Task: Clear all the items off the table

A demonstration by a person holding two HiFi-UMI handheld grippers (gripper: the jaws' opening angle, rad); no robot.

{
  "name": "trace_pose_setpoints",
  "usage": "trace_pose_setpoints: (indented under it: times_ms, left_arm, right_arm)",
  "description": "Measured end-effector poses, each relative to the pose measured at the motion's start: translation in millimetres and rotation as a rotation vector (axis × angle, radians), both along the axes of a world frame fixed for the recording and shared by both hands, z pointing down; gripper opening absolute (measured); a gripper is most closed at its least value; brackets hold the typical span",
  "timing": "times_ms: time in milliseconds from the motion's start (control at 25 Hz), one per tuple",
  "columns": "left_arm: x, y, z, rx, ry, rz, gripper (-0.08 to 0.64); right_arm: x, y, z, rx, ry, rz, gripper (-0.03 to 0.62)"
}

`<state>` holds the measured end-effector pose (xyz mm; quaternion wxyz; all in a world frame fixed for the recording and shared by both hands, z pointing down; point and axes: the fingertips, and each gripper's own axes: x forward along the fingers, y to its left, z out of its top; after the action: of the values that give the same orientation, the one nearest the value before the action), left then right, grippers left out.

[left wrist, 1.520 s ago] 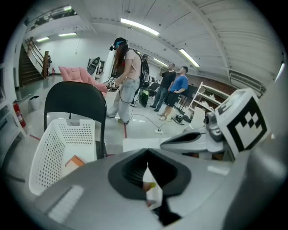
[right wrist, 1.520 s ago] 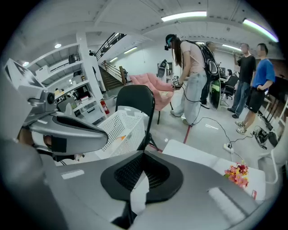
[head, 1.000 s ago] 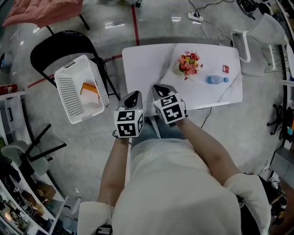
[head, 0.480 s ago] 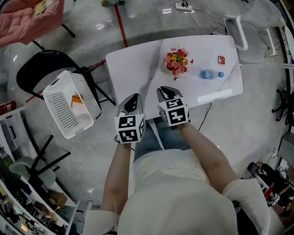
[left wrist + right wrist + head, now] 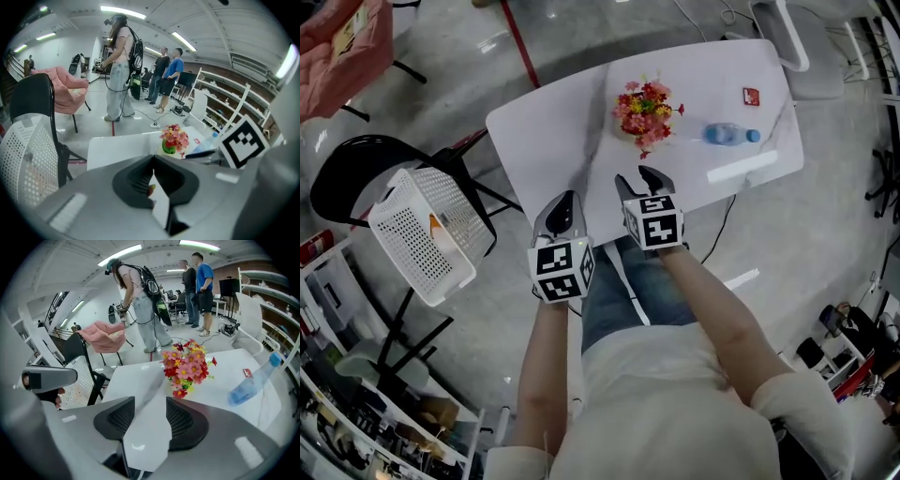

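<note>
A pot of red and pink flowers (image 5: pixel 647 105) stands mid-table on the white table (image 5: pixel 553 141), with a clear blue-capped bottle (image 5: pixel 727 136) lying to its right and a small red item (image 5: pixel 751 96) beyond that. My right gripper (image 5: pixel 639 178) hovers at the near edge just short of the flowers (image 5: pixel 187 364). Its jaws have just been opening and stand open, with only bare tabletop showing between them. My left gripper (image 5: pixel 562 204) is off the table's near edge, to the left, jaws shut and empty (image 5: pixel 153 157).
A white perforated basket (image 5: pixel 417 234) holding an orange item sits on a black chair (image 5: pixel 347 178) left of the table. A pink chair (image 5: pixel 337 47) and a white chair (image 5: pixel 787 37) stand farther off. Several people (image 5: pixel 197 291) stand beyond the table.
Both grippers have moved forward and down toward the table's near edge. The right gripper rolled and its jaws parted from shut to open.
</note>
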<state>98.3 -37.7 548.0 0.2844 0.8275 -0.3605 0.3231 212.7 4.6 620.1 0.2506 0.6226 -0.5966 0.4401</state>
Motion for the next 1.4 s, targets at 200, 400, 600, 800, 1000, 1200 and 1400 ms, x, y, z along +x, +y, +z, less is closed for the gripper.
trace_pose_setpoints:
  times_ms: [200,400,600,800,1000,1200,1400]
  left_arm:
    - [10.0,2.4,25.4,-0.025,-0.013,0.017,0.009]
    - [15.3,2.4,51.0,-0.055,-0.020,0.025,0.009]
    - [18.2,-3.6,74.3,-0.080,-0.023,0.025,0.009]
    - [12.5,-11.0,96.0,-0.098,-0.032,0.005,0.009]
    - [5.8,-13.7,113.9,-0.125,-0.036,-0.015,0.009]
    - [2.1,-10.3,128.6,-0.155,-0.038,-0.024,0.009]
    - [1.7,-6.7,139.3,-0.179,-0.038,-0.023,0.009]
  right_arm:
    - [17.5,-4.1,37.1,-0.016,0.016,0.063,0.281]
    - [36.7,-7.8,72.6,-0.030,0.021,0.160,0.350]
    - [51.6,-22.0,100.8,-0.004,0.043,0.219,0.405]
    - [60.3,-37.4,122.0,0.035,0.046,0.286,0.476]
    - [69.5,-53.6,134.6,0.079,0.065,0.345,0.494]
    - [77.3,-65.9,146.4,0.088,0.082,0.389,0.505]
    - [85.6,-74.7,152.6,0.102,0.105,0.439,0.531]
